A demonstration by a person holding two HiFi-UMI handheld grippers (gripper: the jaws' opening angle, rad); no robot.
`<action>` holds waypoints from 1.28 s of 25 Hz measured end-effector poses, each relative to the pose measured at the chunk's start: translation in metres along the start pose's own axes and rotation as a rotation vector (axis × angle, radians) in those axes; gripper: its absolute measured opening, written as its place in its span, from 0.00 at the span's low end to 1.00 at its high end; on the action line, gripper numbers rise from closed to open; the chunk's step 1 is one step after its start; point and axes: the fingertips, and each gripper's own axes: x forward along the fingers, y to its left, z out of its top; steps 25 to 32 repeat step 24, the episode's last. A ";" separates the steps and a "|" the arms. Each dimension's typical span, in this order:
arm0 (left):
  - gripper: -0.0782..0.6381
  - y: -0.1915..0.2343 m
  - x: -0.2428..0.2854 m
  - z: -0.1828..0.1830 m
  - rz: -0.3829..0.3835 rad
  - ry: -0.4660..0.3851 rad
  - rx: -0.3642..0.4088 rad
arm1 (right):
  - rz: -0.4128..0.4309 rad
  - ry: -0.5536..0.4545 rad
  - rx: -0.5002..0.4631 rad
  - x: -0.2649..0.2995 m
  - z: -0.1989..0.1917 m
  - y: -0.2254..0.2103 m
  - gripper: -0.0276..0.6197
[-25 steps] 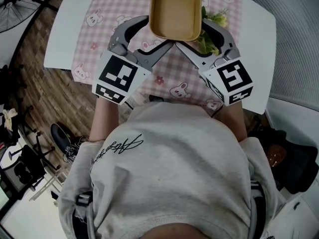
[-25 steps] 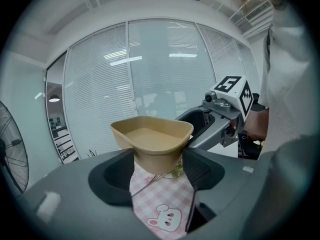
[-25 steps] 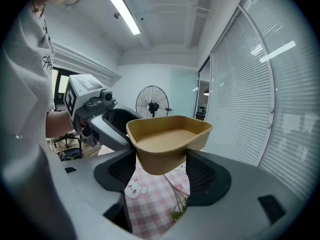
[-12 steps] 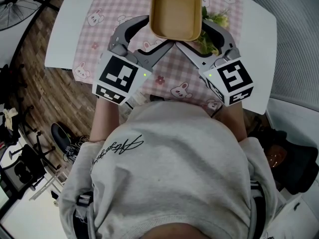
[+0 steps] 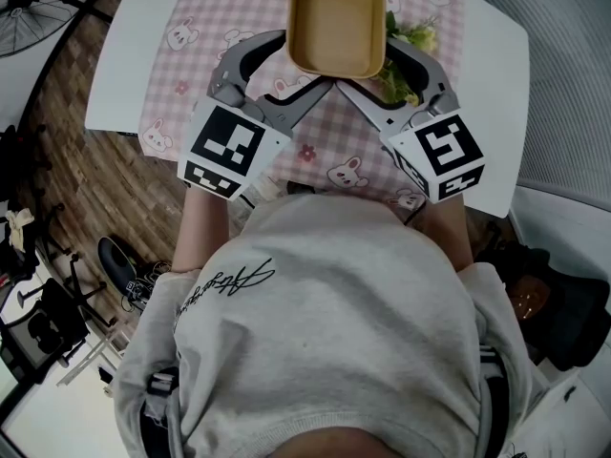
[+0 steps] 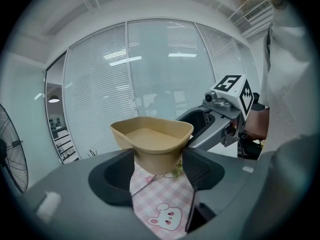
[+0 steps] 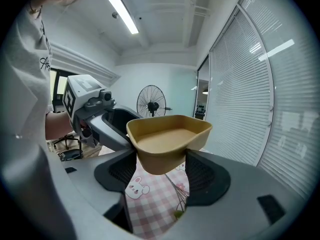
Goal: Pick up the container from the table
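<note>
Fingers (image 6: 198, 167) of the left gripper (image 6: 159, 166) and the right gripper (image 7: 161, 173) clench the near corners of an empty tan container (image 5: 336, 22), held above the pink checked bunny tablecloth (image 5: 205, 27). Cursive sweatshirt script (image 5: 227, 282) is unreadable.

Tan container (image 5: 336, 22), pink checked cloth (image 5: 191, 60)

Both near corners of the container (image 5: 336, 22) are taken by the left hand-held gripper (image 6: 159, 166) and right hand-held gripper (image 7: 160, 171). A leafy sprig (image 5: 409, 38) crowds the right side (below that gripper). The counter (image 5: 129, 60) lies open leftward.
</note>
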 end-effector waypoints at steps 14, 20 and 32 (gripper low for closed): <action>0.52 0.002 -0.003 0.004 -0.001 -0.002 0.006 | -0.001 -0.002 0.006 -0.001 0.005 0.000 0.51; 0.52 0.004 -0.003 0.005 -0.002 -0.002 0.006 | -0.002 0.000 0.007 0.000 0.007 0.000 0.51; 0.52 0.004 -0.001 0.004 -0.003 -0.004 0.004 | -0.001 -0.001 0.007 0.002 0.005 -0.002 0.51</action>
